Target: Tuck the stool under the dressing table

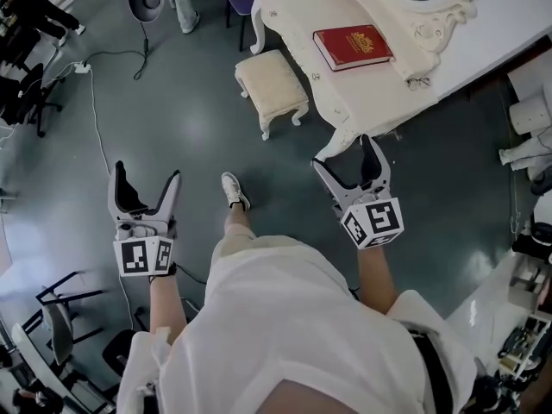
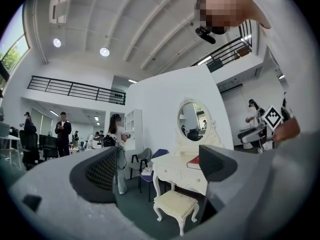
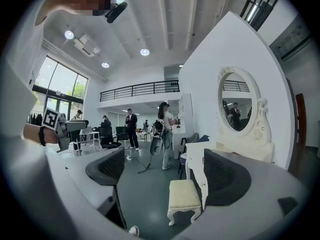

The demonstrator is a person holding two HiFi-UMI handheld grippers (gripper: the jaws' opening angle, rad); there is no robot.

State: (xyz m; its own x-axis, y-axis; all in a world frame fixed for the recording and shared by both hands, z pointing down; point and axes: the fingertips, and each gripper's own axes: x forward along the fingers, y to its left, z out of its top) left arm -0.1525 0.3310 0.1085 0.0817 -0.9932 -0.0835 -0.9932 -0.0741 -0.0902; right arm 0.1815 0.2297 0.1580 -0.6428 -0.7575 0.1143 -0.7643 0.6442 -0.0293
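The stool (image 1: 272,89) stood on the floor just beside the table (image 1: 483,33), out in the open and not under it. A red book (image 1: 352,46) lay on the tabletop. The left gripper (image 1: 148,172) and right gripper (image 1: 343,153) both had their jaws spread wide around nothing, apart from the stool.

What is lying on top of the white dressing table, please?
A red book lies flat on the dressing table, beside the base of its white framed mirror. Whatever lies behind the mirror is covered by its frame.
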